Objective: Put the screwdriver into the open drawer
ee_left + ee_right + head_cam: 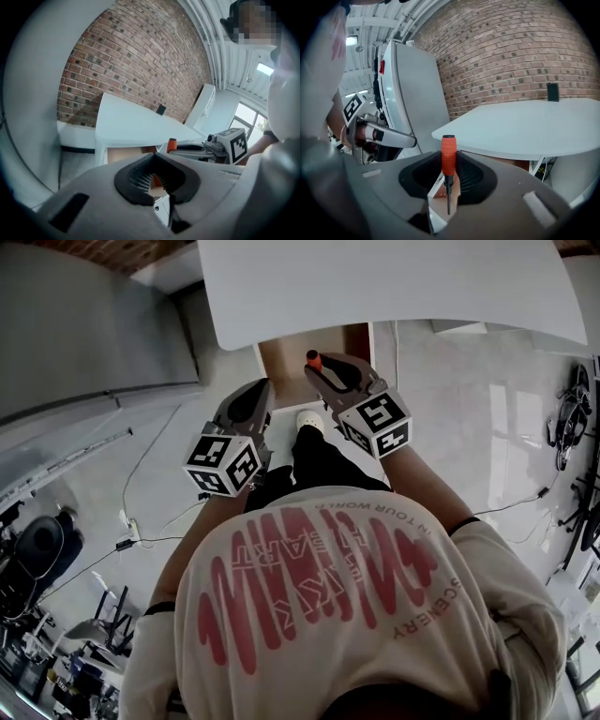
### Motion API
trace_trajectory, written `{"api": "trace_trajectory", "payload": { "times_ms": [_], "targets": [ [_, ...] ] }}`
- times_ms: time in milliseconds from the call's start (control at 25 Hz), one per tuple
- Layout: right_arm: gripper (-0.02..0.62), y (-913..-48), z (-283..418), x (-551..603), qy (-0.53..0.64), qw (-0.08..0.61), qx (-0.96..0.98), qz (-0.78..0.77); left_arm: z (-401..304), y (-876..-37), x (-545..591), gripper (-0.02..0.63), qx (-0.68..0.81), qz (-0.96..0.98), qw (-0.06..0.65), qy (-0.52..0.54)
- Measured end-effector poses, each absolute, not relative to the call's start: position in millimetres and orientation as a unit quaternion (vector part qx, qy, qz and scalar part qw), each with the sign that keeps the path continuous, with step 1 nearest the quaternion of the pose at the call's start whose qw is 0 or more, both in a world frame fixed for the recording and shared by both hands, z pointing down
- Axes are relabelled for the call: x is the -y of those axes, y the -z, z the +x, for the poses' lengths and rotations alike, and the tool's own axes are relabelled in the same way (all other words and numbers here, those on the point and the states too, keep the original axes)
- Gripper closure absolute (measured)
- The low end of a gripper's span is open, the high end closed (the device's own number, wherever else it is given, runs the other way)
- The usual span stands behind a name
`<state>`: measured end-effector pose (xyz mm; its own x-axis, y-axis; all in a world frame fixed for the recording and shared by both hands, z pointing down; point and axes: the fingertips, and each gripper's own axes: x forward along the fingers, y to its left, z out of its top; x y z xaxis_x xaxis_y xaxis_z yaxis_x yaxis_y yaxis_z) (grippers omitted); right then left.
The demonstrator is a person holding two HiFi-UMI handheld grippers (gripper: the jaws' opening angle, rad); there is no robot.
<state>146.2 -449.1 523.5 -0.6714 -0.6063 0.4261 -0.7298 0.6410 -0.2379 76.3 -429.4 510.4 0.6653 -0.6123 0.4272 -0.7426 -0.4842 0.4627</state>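
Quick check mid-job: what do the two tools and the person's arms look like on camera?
The left tool and right tool are grey, rounded shells with black ribbed pads. Each carries a white cube with black square markers: left cube, right cube. The person wears a cream T-shirt with red print; its short sleeves have dark edging.

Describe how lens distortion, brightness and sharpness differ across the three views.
Head view: fisheye curving, evenly lit white table, glare patches on the floor at right. Left gripper view: brick wall bulges, window blown out, black corners. Right gripper view: screwdriver fairly sharp, brick courses bow, dark vignette around the edge.
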Motion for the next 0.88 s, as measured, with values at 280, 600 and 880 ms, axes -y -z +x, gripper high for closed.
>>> {"api": "trace_trajectory", "payload": {
  "times_ms": [280,600,880],
  "targets": [
    [0.488,-590.1,142.3,459.7,-0.158,0.241,0.903,0.32,83.2,-567.6,433.6,0.601,0.381,0.843,0.341,-0.166],
    [0.488,-665.5,142.1,479.3,-0.149,0.316,0.897,0.271,74.7,-612.4,447.7,0.603,0.381,0.83,0.355,-0.202],
    [0.488,-713.7,138.2,474.4,-0.116,0.392,0.892,0.19,72.3,-625.9,440.0,0.603,0.369,0.835,0.338,-0.229]
  ]
}}
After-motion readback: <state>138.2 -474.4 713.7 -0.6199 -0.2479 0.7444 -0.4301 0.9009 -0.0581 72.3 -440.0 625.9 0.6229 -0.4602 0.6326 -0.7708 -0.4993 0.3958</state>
